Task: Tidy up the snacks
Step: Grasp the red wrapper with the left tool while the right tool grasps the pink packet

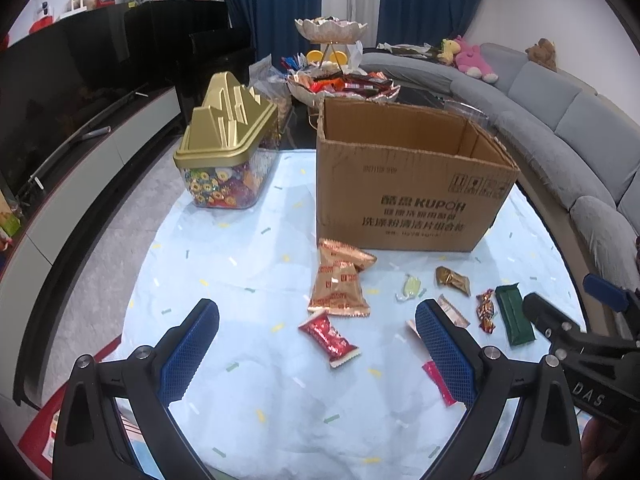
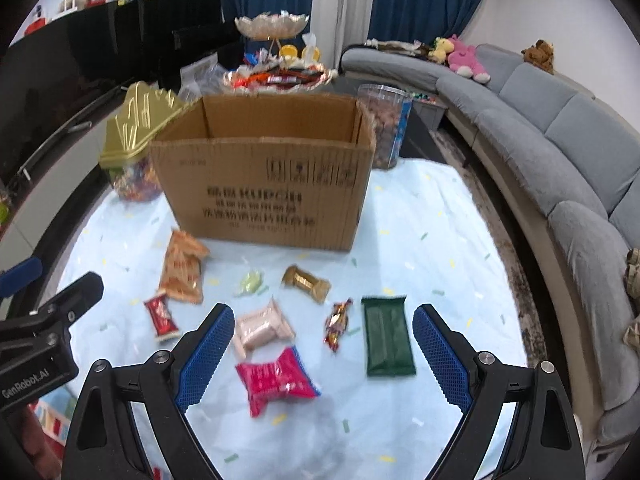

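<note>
An open cardboard box (image 1: 412,196) (image 2: 272,188) stands on the light blue cloth. Loose snacks lie in front of it: two copper packets (image 1: 340,284) (image 2: 182,270), a small red packet (image 1: 330,338) (image 2: 161,317), a pale green candy (image 1: 409,288) (image 2: 250,282), a gold candy (image 1: 453,280) (image 2: 306,279), a red-gold candy (image 1: 486,310) (image 2: 337,324), a dark green bar (image 1: 515,314) (image 2: 388,336), a pink packet (image 2: 262,326) and a magenta packet (image 2: 278,380). My left gripper (image 1: 318,344) is open and empty above the cloth. My right gripper (image 2: 324,350) is open and empty over the pink, magenta and green snacks.
A gold-lidded clear jar of candies (image 1: 226,156) (image 2: 132,148) stands left of the box. A tiered dish of snacks (image 1: 340,80) (image 2: 276,72) and a clear jar (image 2: 386,128) stand behind it. A grey sofa (image 2: 560,160) curves along the right; a dark TV cabinet (image 1: 80,120) runs along the left.
</note>
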Demonstrator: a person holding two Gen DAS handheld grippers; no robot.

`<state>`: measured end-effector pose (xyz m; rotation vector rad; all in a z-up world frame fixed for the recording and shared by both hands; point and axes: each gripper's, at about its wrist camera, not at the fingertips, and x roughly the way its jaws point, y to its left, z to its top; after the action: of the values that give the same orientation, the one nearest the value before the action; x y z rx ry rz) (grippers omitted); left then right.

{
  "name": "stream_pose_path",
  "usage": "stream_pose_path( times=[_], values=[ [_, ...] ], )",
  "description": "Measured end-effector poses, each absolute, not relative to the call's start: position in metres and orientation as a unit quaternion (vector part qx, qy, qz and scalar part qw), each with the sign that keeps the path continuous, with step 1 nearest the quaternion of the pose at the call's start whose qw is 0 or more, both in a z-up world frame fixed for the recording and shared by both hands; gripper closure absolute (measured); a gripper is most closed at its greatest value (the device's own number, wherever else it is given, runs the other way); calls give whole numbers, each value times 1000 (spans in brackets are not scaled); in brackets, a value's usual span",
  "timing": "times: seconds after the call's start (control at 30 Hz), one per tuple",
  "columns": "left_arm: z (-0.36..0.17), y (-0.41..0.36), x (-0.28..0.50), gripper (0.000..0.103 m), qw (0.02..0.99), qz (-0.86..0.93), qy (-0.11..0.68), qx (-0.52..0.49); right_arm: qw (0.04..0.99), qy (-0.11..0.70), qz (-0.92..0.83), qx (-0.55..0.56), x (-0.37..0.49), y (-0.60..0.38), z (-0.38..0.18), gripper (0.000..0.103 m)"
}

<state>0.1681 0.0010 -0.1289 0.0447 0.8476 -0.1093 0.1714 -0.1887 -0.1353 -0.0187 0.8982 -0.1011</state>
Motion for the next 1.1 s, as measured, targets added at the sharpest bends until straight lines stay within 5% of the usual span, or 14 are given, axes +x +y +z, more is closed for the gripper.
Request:
stream_pose_path(
  times=[1.1],
  values=[
    [-197,2,174,3,887,-49,459,19,887,460,0,-30,168,-176,-197,11]
  ],
)
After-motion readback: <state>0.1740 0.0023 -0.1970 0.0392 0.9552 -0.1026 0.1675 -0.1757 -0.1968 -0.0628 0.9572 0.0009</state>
